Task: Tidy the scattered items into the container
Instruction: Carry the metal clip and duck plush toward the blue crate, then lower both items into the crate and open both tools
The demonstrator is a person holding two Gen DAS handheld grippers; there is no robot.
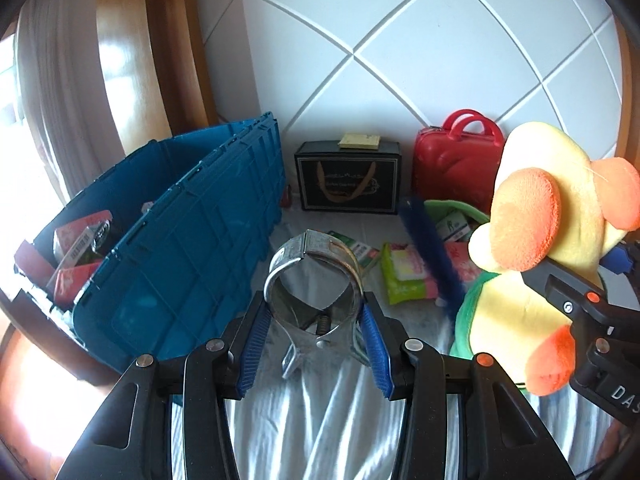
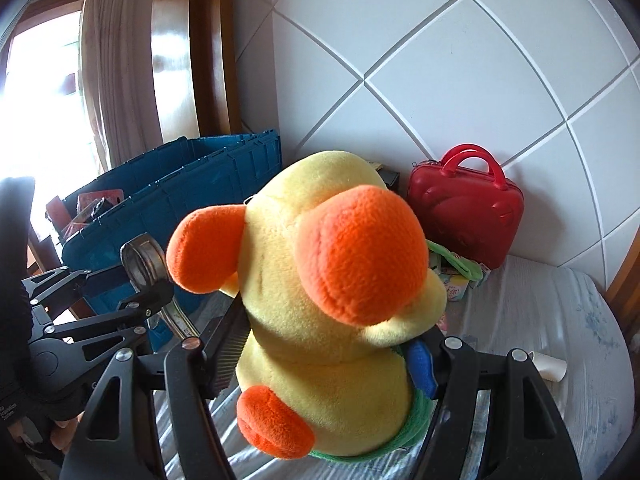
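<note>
Left gripper [image 1: 314, 344] fingers clamp round metal clamp tool [image 1: 314, 280] right of open blue plastic crate [image 1: 192, 240]. Right gripper [image 2: 324, 354] fingers squeeze yellow plush duck [image 2: 332, 288], hiding bed clutter behind; crate contents partly hidden.

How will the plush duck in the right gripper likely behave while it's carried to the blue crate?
The plush duck looks soft, so it probably squashes between the right gripper fingers. It is likely light for its bulk. Its unsupported head may flop.
</note>
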